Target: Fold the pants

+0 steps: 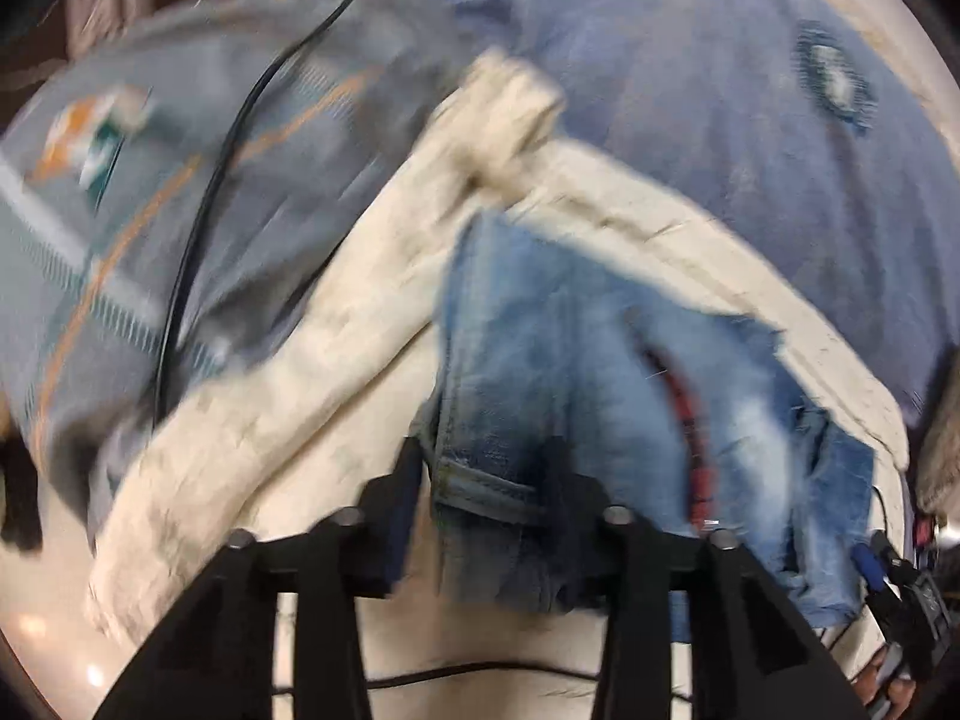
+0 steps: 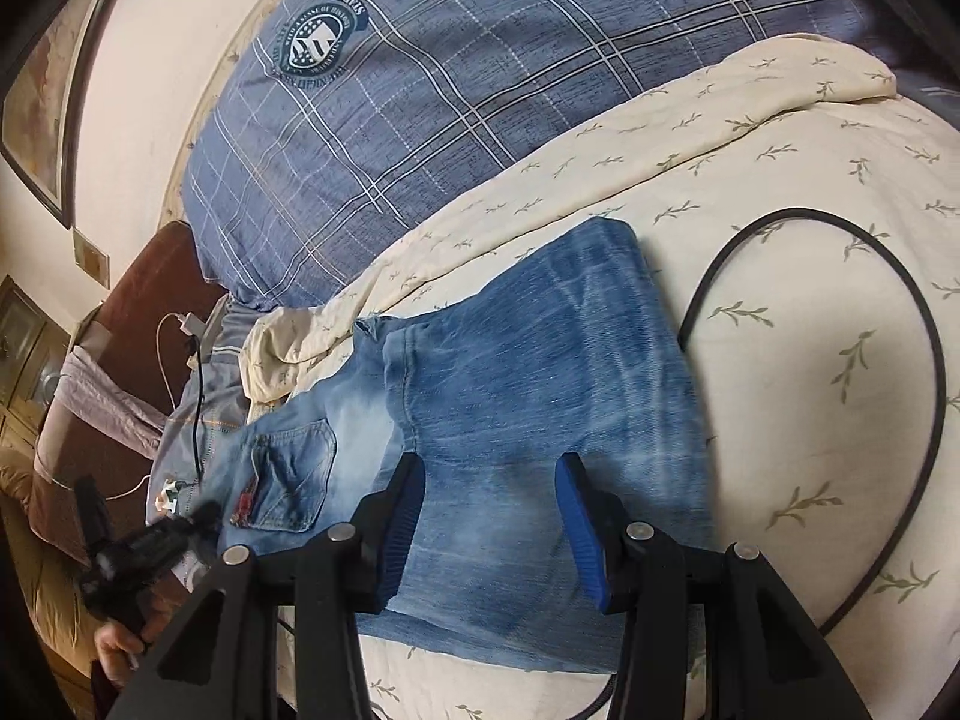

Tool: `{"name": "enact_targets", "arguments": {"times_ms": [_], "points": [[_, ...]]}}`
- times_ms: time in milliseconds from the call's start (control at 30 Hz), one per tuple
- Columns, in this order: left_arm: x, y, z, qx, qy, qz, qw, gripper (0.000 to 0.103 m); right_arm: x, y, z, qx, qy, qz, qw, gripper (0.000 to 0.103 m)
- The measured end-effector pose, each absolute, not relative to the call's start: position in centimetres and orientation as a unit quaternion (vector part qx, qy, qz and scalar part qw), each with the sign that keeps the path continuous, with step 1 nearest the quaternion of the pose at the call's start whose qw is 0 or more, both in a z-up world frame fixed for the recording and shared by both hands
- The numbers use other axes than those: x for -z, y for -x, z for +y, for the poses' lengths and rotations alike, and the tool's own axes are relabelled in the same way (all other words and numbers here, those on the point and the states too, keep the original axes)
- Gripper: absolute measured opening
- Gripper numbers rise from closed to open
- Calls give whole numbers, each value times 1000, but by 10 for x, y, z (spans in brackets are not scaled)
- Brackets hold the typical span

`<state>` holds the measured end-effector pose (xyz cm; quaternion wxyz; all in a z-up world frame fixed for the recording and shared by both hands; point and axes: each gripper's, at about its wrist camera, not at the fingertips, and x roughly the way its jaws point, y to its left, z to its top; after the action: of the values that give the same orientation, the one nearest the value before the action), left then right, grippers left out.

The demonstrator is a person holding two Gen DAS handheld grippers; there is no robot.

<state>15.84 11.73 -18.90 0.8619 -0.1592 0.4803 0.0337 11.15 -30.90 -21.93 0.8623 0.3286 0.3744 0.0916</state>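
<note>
A: Bed (image 2: 798, 360) under a cream leaf-print sheet carries the jeans (image 2: 528, 384), folded flat. Right tool (image 2: 489, 516) hovers half open, holding nothing.

B: Left tool (image 1: 486, 498), half open, straddles a denim edge; grip unclear. Pinch the hem squarely, lift evenly. Only the right view shows the pocket (image 2: 288, 474) and plaid pillow (image 2: 510, 78).

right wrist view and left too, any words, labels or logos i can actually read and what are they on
"STARS": on the round crest printed on the blue plaid pillow, seen upside down.
Ring of smaller lettering around that crest: too small to read.
Red label at the back pocket of the jeans: too blurred to read.
Orange and teal logo on the grey-blue fabric in the left wrist view: motion-blurred, no readable text.
</note>
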Motion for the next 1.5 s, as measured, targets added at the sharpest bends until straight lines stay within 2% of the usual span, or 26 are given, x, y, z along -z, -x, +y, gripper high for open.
{"name": "enact_targets", "arguments": {"times_ms": [33, 67, 200, 367, 433, 500, 533, 567, 600, 800, 1067, 1200, 1400, 1500], "points": [[199, -155, 126, -49, 171, 487, 855, 59, 219, -112, -309, -92, -329, 374, 862, 49], [203, -151, 131, -53, 180, 485, 854, 71, 219, -112, -310, -92, -329, 374, 862, 49], [209, -142, 137, -79, 213, 480, 847, 91, 219, -112, -305, -96, -320, 376, 864, 49], [220, -151, 108, -47, 198, 498, 843, 92, 218, -112, -299, -96, -307, 378, 868, 49], [220, -155, 93, -32, 161, 488, 857, 90, 219, -113, -298, -96, -301, 380, 869, 49], [222, -159, 91, -21, 160, 484, 860, 71, 219, -112, -297, -95, -297, 380, 871, 49], [221, -159, 95, -15, 180, 479, 859, 66, 219, -112, -297, -95, -296, 380, 871, 49], [219, -158, 98, -19, 186, 469, 863, 46, 219, -112, -297, -95, -295, 380, 871, 49], [216, -157, 99, -22, 180, 462, 868, 41, 219, -112, -297, -95, -294, 381, 872, 49], [193, -151, 88, -12, 160, 435, 886, 28, 218, -111, -304, -89, -299, 377, 872, 49], [109, -142, 21, 59, 89, 366, 924, 24, 214, -104, -324, -69, -322, 356, 875, 49], [84, -136, -32, 104, 44, 349, 930, 23, 213, -98, -342, -58, -340, 345, 873, 49], [83, -124, -150, 198, -38, 348, 916, 20, 211, -88, -371, -44, -369, 327, 869, 49], [109, -117, -209, 241, -83, 373, 892, 21, 212, -81, -389, -33, -389, 316, 865, 49]]}}
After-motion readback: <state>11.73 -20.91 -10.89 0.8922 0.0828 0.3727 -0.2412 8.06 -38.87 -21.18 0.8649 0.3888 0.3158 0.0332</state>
